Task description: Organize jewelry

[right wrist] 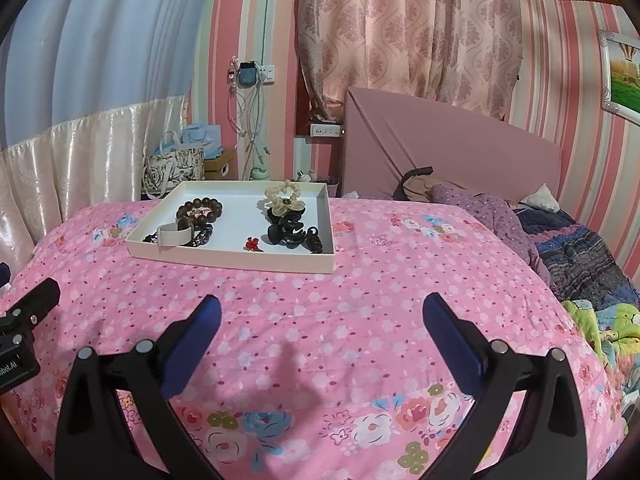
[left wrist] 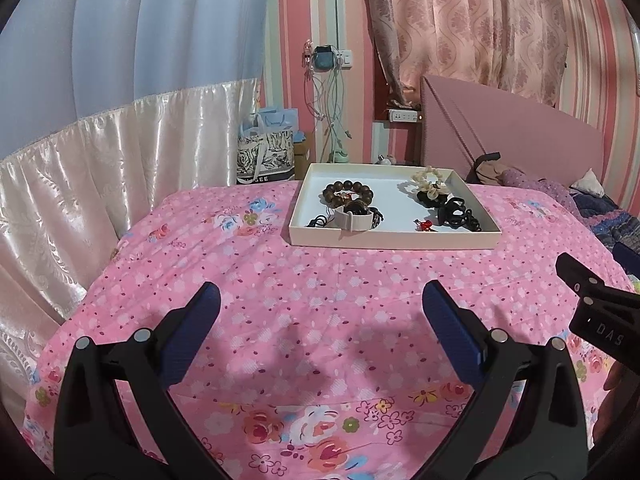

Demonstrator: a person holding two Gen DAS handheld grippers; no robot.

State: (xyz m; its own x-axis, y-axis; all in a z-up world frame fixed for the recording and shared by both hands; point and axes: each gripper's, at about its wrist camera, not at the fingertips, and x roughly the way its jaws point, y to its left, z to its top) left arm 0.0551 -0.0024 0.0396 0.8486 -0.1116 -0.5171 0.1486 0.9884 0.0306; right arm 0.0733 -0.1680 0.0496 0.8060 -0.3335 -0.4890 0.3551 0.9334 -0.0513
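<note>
- The left claw (left wrist: 320, 304) is released, its two blue-padded fingers spread wide with nothing between them, low in the frame over the pink floral bedspread (left wrist: 280, 280)
- The right claw (right wrist: 320, 312) is likewise released and empty; in the left wrist view its black body shows at the right edge, so the two sit side by side, both aimed at the tray, probably poised to begin or finished with a step
- The jewelry lies in a shallow white tray (left wrist: 392, 238) on the bed, upper middle of both frames, well apart from either claw
- Contents appear sorted in two clusters, which fits the task: at the tray's left a dark wooden bead bracelet (left wrist: 347, 192) with a pale strap (left wrist: 354, 220) and dark cords; at its right a cream shell-like scrunchie (left wrist: 430, 179) above black hair clips (left wrist: 456, 210)
- A small red piece (left wrist: 426, 225) sits alone near the front wall, perhaps not yet grouped
- The rim likely keeps small pieces from rolling on the soft bedding
- Writing: "DAS" on the right claw's body at the right edge of the left view; "obotAI", cut off, on the left claw's body at the left edge of the right view; "GEE" on a patterned bag (left wrist: 264, 156) behind the bed
</note>
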